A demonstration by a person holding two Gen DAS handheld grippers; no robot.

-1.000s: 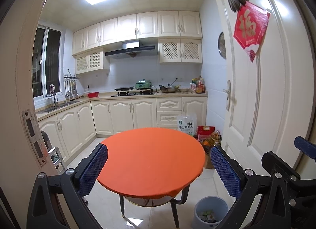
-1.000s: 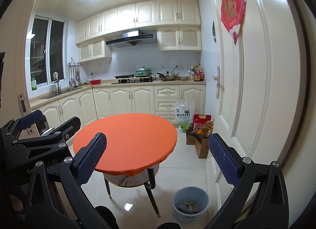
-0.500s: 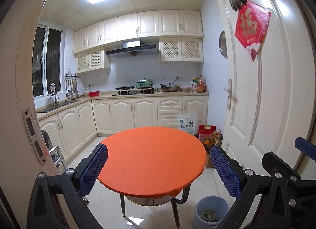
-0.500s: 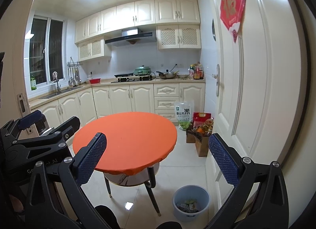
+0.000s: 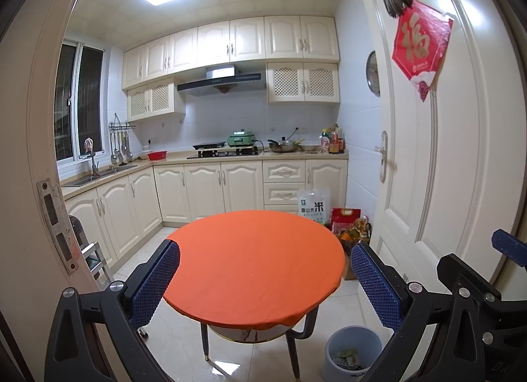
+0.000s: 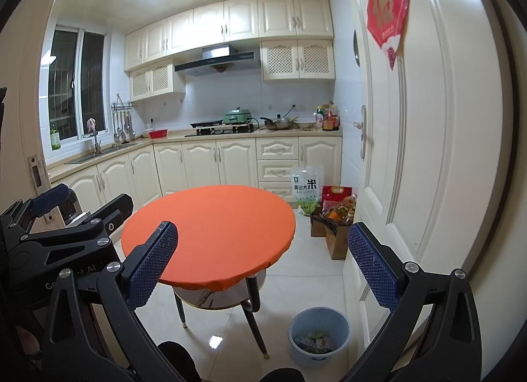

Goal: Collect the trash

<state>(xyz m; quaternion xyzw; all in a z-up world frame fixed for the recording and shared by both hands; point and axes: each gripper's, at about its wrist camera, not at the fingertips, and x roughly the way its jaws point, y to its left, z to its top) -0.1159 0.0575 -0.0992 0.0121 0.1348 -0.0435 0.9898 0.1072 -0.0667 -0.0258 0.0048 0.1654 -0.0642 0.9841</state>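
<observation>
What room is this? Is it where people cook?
Yes, it looks like a home kitchen. There is a stove with a range hood above it, a sink under the window, and cream cabinets along the walls.

Each hand-held gripper (image 5: pixel 263 279) has black frames, silver screws and blue dimpled pads (image 6: pixel 151 260).

A round blue-grey trash bin (image 6: pixel 318 336) stands upright on the shiny floor, near the table's leg (by the white door). Crumpled trash (image 6: pixel 313 343) lies inside at the bottom.
</observation>
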